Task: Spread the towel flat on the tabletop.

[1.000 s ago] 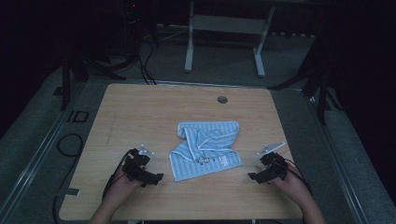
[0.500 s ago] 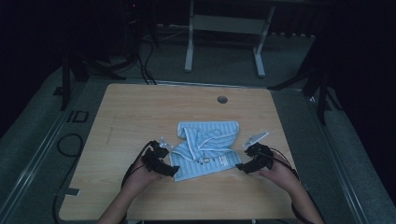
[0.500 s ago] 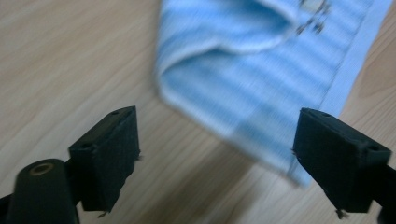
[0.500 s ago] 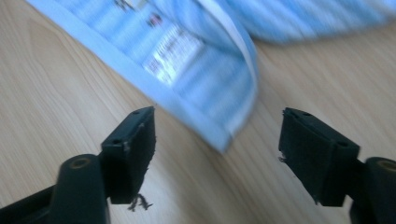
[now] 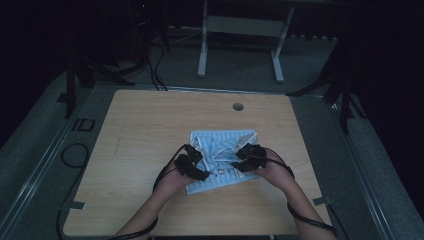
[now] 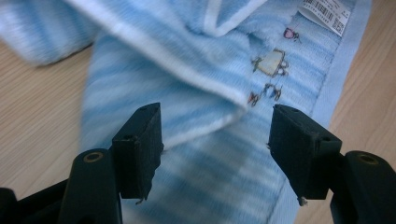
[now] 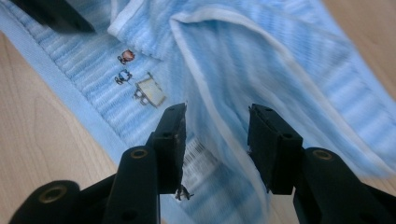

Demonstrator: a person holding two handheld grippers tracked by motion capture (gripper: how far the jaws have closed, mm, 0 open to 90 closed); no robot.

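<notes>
Towel (image 5: 220, 162), pale blue with white stripes, lies crumpled a little toward your edge of the wooden table (image 5: 150, 130), one white-edged fold thrown over the flat layer that carries a small embroidered picture (image 6: 271, 63) and a printed label (image 6: 325, 14). A second ago your hands were out at either side of it, well clear of the cloth; now both have come in over its near half. Your left gripper (image 6: 215, 135) hovers over the striped flat layer, its jaws moderately wide, and they have just been closing, with the hem of the fold lying between them but not yet pinched. Your right gripper (image 7: 215, 140) sits over the other side, jaws narrower, also just closing, straddling a white-edged ridge of cloth without visibly pressing on it. In the high view the left gripper (image 5: 192, 165) and right gripper (image 5: 247, 155) face each other across the bunched middle. This reads as the start of a two-point pick: you seem set to take two holds and pull the towel open or flat. Neither hold is made yet, so check that each jaw pair catches a single layer.
</notes>
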